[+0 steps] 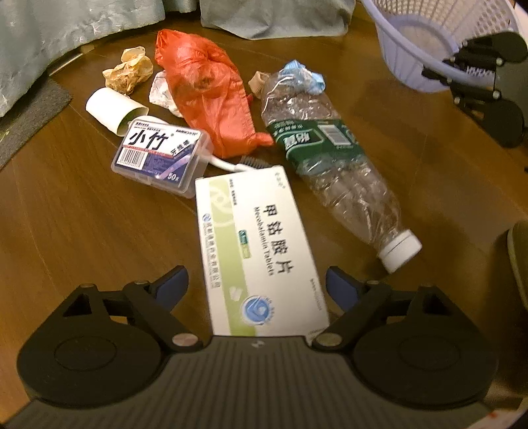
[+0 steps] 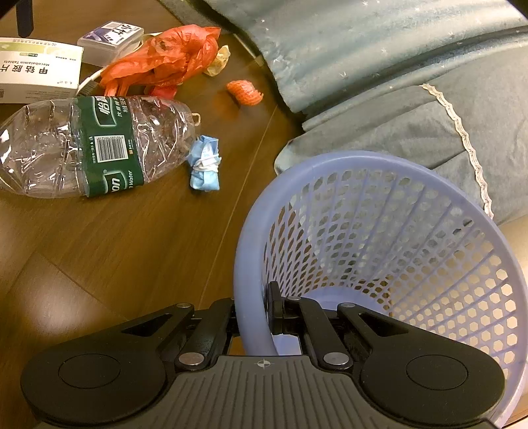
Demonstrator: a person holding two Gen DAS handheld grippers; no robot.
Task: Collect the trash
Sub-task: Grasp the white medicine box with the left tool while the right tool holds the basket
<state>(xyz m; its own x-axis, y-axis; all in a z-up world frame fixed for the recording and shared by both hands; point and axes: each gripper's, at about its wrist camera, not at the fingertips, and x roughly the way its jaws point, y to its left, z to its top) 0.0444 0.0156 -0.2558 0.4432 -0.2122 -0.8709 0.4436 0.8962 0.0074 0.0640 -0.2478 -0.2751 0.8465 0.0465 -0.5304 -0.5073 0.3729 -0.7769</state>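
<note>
Left wrist cam: sits just behind the left tool (image 1: 256,282), looks steeply down and fwd along its fingers at the wooden table (image 1: 82,231). Very near; the white tablet box (image 1: 257,250) fills the frame's middle. Right tool (image 1: 475,71) shows at the top right edge, at the basket (image 1: 412,43).

Right wrist cam: behind the right tool (image 2: 252,316), angled down less steeply, v. close to the basket (image 2: 363,171) rim, basket filling the lower right.

Shared area: box (image 2: 36,72), crushed bottle (image 1: 330,165) (image 2: 85,145), red bag (image 1: 204,89) (image 2: 165,56), floss box (image 1: 158,151) (image 2: 110,38), blue wad (image 1: 305,77) (image 2: 204,165), teal fabric (image 1: 49,29) (image 2: 379,49). Seen from roughly opposite sides: box print reads upside down in the right view.
</note>
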